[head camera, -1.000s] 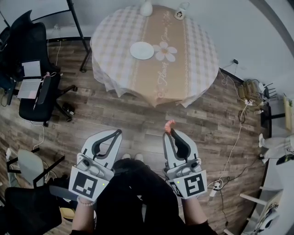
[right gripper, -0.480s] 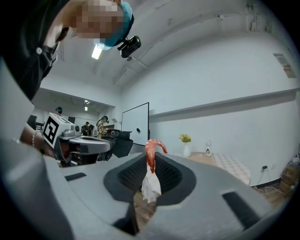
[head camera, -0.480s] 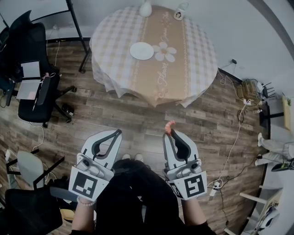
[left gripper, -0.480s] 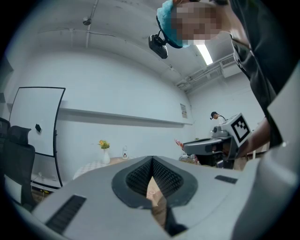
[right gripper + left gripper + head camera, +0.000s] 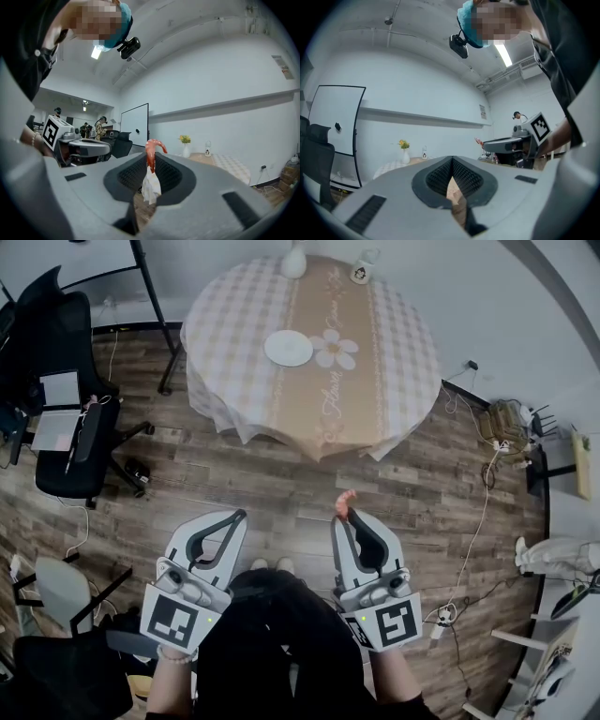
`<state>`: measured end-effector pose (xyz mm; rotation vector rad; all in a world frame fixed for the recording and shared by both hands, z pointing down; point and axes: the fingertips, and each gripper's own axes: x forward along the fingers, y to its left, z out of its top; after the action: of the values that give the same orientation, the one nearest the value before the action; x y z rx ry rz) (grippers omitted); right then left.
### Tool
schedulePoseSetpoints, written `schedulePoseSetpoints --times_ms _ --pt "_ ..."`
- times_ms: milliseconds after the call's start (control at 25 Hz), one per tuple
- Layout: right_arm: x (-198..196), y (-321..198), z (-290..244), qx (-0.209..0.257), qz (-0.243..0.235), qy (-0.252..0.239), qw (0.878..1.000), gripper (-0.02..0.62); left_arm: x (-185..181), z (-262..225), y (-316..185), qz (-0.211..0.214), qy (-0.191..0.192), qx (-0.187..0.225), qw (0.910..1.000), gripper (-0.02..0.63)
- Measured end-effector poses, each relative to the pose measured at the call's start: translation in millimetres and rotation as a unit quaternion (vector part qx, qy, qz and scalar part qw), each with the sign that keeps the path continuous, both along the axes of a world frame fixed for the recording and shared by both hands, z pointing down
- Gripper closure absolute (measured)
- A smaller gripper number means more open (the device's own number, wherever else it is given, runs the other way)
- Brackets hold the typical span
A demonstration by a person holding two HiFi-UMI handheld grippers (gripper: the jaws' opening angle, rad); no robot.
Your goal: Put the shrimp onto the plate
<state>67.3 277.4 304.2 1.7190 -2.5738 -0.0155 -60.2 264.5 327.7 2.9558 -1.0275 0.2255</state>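
Note:
In the head view a white plate (image 5: pixel 289 348) lies on a round table (image 5: pixel 234 315) with a checked cloth, far ahead of both grippers. My right gripper (image 5: pixel 345 516) is held over the wooden floor, shut on a pink shrimp (image 5: pixel 346 500) that sticks out past its tips. In the right gripper view the shrimp (image 5: pixel 152 150) stands upright between the jaws of the right gripper (image 5: pixel 150 161), red curved tail up, pale end down. My left gripper (image 5: pixel 236 515) hangs level with it at the left, shut with nothing in it. Its jaws meet at the tip in the left gripper view (image 5: pixel 452 161).
A white vase (image 5: pixel 296 259) and a small jar (image 5: pixel 364 270) stand at the table's far edge. A black office chair (image 5: pixel 61 381) is at the left, a black stand leg (image 5: pixel 155 306) beside the table. Cables and a power strip (image 5: pixel 506 423) lie at the right.
The head camera's view has shifted slightly, so the table sits a little higher in it. Both grippers keep their poses, and the shrimp stays in the right one.

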Motion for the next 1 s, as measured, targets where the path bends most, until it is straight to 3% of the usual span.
schedulePoseSetpoints --times_ms 600,1000 --pt "-19 11 0 0.005 0.015 0.005 1.000 0.557 -17 -5 2 0.021 0.001 0.024 0.9995 0.606" --pt "-13 -3 2 0.005 0.011 0.007 1.000 0.557 -6 -4 -10 0.024 0.006 0.031 0.9992 0.606"
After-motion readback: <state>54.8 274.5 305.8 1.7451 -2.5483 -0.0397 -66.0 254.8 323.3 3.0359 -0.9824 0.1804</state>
